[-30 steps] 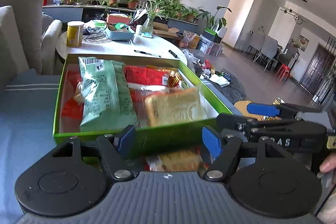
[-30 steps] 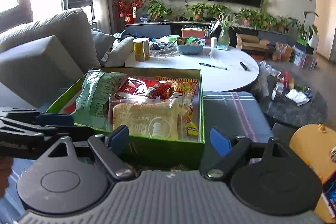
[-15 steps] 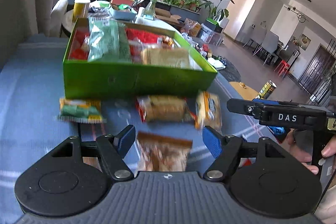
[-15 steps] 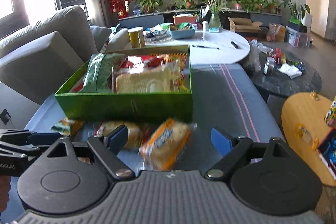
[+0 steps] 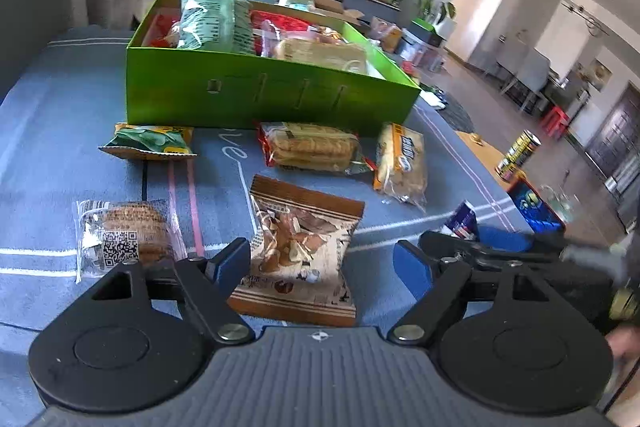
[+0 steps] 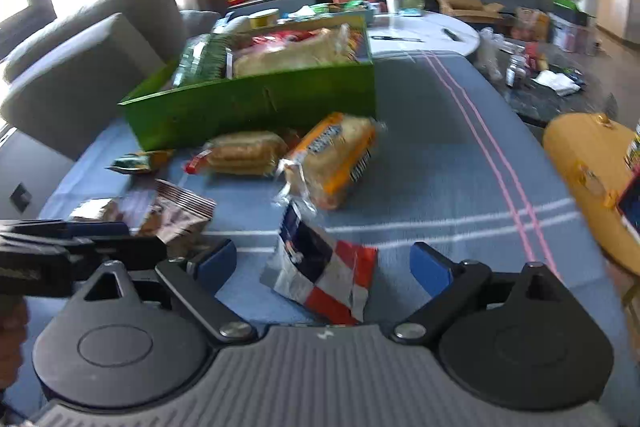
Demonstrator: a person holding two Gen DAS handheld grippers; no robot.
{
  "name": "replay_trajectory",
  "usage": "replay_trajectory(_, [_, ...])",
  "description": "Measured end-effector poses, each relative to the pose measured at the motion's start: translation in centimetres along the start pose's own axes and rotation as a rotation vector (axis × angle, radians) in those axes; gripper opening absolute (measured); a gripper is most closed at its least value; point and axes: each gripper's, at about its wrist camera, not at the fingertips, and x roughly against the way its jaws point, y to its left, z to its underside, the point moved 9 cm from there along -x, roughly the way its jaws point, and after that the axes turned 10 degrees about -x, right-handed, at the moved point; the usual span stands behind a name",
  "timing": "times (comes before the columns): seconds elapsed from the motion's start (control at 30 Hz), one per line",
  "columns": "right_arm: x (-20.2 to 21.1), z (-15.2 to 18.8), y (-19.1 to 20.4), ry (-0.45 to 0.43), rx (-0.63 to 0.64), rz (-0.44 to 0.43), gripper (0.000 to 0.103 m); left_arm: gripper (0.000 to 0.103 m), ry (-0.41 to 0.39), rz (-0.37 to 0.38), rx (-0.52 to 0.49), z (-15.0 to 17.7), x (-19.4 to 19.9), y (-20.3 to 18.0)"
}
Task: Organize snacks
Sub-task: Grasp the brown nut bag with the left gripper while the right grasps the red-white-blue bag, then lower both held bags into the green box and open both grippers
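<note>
A green box (image 5: pixel 264 95) full of snacks stands on the blue cloth; it also shows in the right wrist view (image 6: pixel 256 103). Loose packets lie in front of it: a brown bag (image 5: pixel 300 247), a clear cookie pack (image 5: pixel 128 231), a green bag (image 5: pixel 152 143), a biscuit pack (image 5: pixel 312 149) and an orange bread pack (image 5: pixel 402 161). My left gripper (image 5: pixel 322 265) is open, its jaws on either side of the brown bag. My right gripper (image 6: pixel 324 265) is open over a red, white and blue packet (image 6: pixel 324 275).
A grey sofa (image 6: pixel 92 47) is at the left. A white round table (image 6: pixel 424 31) with clutter stands behind the box. A yellow stool (image 6: pixel 588 171) with cans is at the right. The other gripper shows at each view's edge (image 5: pixel 516 251).
Both grippers have pulled back from above the box and dropped toward the cloth. The loose packets in front of the box have come into view. Both stay open.
</note>
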Motion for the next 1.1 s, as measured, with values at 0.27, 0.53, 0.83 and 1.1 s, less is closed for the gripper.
replay_trajectory(0.27, [2.7,1.1,0.8,-0.102,-0.025,0.053,0.079,0.045,0.014,-0.048,0.065,0.0,-1.6,0.1])
replay_trajectory(0.53, [6.1,-0.8,-0.6,-0.171,-0.044,0.068,0.079,0.041,-0.19,-0.038,0.01,-3.5,4.0,-1.8])
replay_trajectory(0.83, [6.1,-3.1,0.4,-0.216,-0.092,0.025,0.079,0.041,-0.352,-0.107,0.042,-8.1,9.8,1.5])
replay_trajectory(1.1, [6.6,-5.7,1.5,-0.27,-0.124,-0.013,0.079,0.041,-0.394,-0.145,0.086,-9.9,11.2,4.4])
